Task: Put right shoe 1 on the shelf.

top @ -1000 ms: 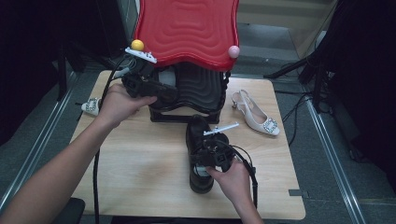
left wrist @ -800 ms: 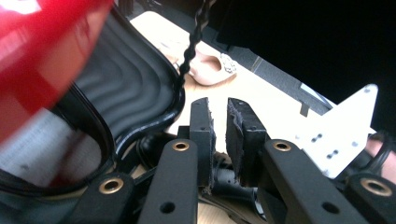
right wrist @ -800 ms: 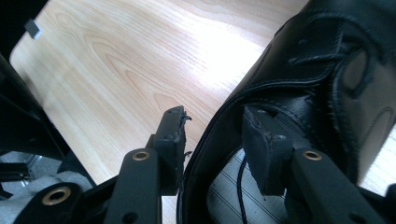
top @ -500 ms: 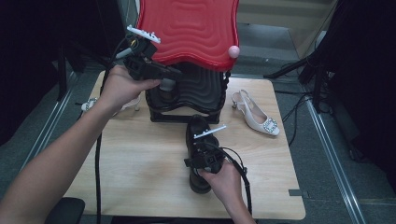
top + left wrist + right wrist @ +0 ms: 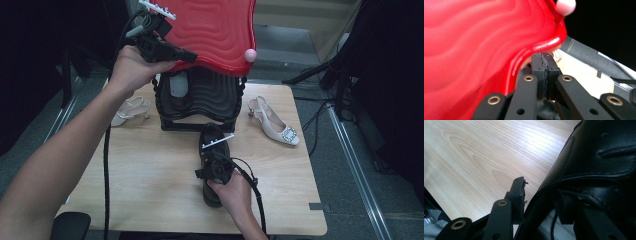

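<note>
At the bottom centre of the high view, I had my right gripper [image 5: 214,156] down on the black shoe [image 5: 212,192], which lay lengthwise on the wooden table [image 5: 140,190], toe toward the lower edge. In the right gripper view its jaws straddled the shoe's leather side wall at the opening, one finger [image 5: 517,188] outside over the bare wood, the other inside the shoe. They had just been closing with that wall between them, but I could not tell whether the pads pressed on it.

Just beyond the shoe, at mid-frame, stood the black rack [image 5: 200,102], with a pale insole-like shape in its left compartment. To its left lay a white strappy sandal [image 5: 127,110], and to its right a cream slingback heel [image 5: 275,125] with a jewelled buckle, both apart from the rack.

Farthest off, at the upper left, I held my left gripper [image 5: 187,56] up at the edge of the red wavy lid [image 5: 215,30], which stood raised above the rack with a pink ball [image 5: 250,55] at its right corner. In the left gripper view the pads [image 5: 544,67] met flush, clenched with nothing between them, just under the lid's glossy rim [image 5: 536,47].
</note>
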A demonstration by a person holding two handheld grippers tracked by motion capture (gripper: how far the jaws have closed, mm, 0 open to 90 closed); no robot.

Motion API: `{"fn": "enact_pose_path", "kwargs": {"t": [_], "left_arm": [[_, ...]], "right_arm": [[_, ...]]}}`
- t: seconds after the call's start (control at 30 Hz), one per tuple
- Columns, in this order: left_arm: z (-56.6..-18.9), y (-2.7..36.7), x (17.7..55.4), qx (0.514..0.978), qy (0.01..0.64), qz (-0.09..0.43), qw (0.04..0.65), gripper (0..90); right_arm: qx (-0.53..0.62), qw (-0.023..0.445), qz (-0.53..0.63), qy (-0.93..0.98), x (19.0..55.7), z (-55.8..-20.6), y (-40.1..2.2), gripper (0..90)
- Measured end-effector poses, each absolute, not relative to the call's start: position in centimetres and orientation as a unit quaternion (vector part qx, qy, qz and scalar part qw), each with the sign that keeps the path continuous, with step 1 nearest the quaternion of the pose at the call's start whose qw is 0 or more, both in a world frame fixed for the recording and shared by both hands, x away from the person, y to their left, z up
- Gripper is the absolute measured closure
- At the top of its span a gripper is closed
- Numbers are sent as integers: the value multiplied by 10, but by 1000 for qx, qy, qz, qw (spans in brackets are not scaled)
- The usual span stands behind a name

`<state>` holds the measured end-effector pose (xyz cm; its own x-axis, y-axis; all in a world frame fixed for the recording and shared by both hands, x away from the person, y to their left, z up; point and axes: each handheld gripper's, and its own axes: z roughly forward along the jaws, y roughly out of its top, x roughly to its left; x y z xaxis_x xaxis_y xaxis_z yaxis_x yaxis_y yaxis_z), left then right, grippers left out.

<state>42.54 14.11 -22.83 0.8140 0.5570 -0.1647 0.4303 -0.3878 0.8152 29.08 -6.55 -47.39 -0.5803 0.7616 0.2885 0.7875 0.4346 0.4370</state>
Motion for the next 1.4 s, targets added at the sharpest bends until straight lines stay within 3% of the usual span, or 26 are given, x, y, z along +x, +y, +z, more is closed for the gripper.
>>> {"fn": "enact_pose_path", "kwargs": {"t": [0.2, 0.3, 0.53, 1.4], "left_arm": [[-226, 139, 438, 824, 313, 86, 464, 900], [-228, 138, 443, 822, 322, 97, 459, 900], [-234, 138, 450, 825, 334, 102, 444, 900], [-236, 137, 452, 829, 331, 106, 437, 900]], "right_arm": [[-463, 20, -274, -843, 291, -477, -65, 693], [-467, 22, -278, -839, 292, -479, -68, 770], [-485, 65, -287, -823, 300, -480, -82, 866], [-470, 100, -367, -797, 292, -409, -129, 879]]}}
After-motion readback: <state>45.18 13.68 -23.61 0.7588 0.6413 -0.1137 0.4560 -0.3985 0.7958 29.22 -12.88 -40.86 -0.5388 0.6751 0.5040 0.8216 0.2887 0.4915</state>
